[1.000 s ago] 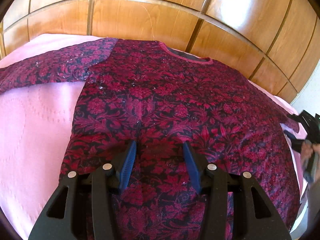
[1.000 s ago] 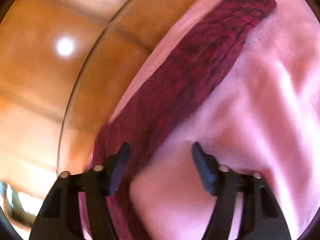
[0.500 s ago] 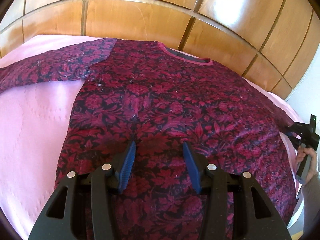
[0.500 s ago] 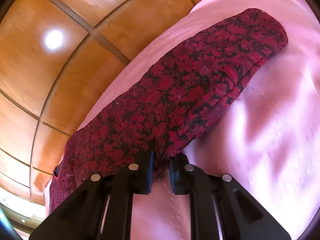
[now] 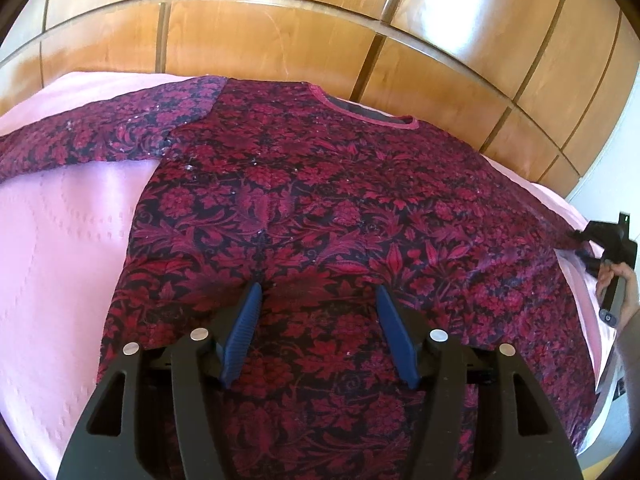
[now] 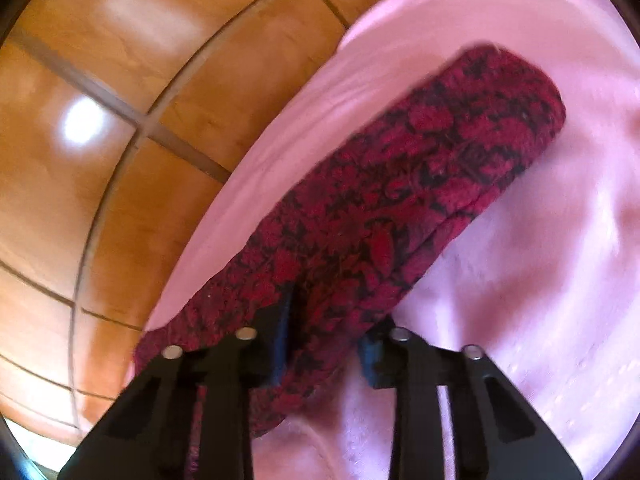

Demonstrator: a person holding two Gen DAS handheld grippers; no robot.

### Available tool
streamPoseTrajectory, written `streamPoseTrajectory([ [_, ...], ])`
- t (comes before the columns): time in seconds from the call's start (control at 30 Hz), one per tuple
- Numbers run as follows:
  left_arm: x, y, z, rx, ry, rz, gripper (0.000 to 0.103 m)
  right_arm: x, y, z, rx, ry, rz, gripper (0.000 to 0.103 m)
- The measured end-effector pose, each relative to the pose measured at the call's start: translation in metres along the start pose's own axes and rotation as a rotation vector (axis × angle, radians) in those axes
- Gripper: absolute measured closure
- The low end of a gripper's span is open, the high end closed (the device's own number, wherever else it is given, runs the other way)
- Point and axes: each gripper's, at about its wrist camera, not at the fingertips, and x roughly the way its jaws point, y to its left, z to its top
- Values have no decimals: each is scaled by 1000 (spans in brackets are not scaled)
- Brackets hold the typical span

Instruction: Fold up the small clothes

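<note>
- On the pink quilted bedspread (image 5: 60, 248) your dark red floral long-sleeved top (image 5: 320, 208) lies spread flat, neckline toward the wooden panelled wall (image 5: 280, 40), one sleeve stretched out to the far left of the left wrist view.
- Your left tongs (image 5: 318, 312) hover over the lower middle of the top with the blue pads (image 5: 244, 328) standing well apart and nothing between them. They have just been opening wider, probably so that hand is ready to pin or pinch the body once the sleeve comes across.
- Your right tongs (image 6: 324, 344) sit at the other sleeve (image 6: 400, 208), with its fabric bunched between the jaws. The jaws closed on it and have just eased out a little; the cloth fills the gap and looks lifted off the bedspread, so I judge the sleeve clamped.
- In the left wrist view those right tongs (image 5: 588, 248) show at the far right edge, at the sleeve's root, with your hand (image 5: 624, 292) around the handle. Gripping there suits folding the sleeve in over the body.
- The bedspread is soft with a stitched pattern, so the cloth may drag on it.
- Glossy wood panels with pale seams fill the background; a bright reflection shines on them.
</note>
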Motion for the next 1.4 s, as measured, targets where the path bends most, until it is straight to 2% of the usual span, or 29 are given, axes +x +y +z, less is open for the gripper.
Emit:
streamPoseTrajectory([
  [0.2,0,-2,-1,9,-6,2,40,-24,48,-7,-282,-50,-52,83],
  [0.4,0,-4,-2,12,-17,8,39,-32,98,-38,-469,-58,-52,83],
  [0.7,1,-7,-4,23,-25,5,35,-16,195,-125,-862,-4,-39,86],
  [0.97,-1,-4,-5,13,-33,-10,35,14,253,-233,-1123,125,-13,86],
  [1.03,-1,-3,-5,10,-35,-15,35,19,262,-259,-1208,128,-33,83],
  [1.1,-1,-2,-4,7,-36,-21,35,23,270,-278,-1293,104,-51,68],
  [1.2,0,0,-3,2,-38,-29,35,15,274,-302,-1361,95,-11,57],
  [1.23,0,1,-3,-2,-37,-33,35,12,274,-305,-1363,93,-2,54],
  [1.3,0,1,-2,-3,-37,-35,35,4,270,-307,-1336,93,30,37],
  [1.4,0,3,-3,-7,-38,-41,35,-13,264,-305,-1265,88,81,23],
])
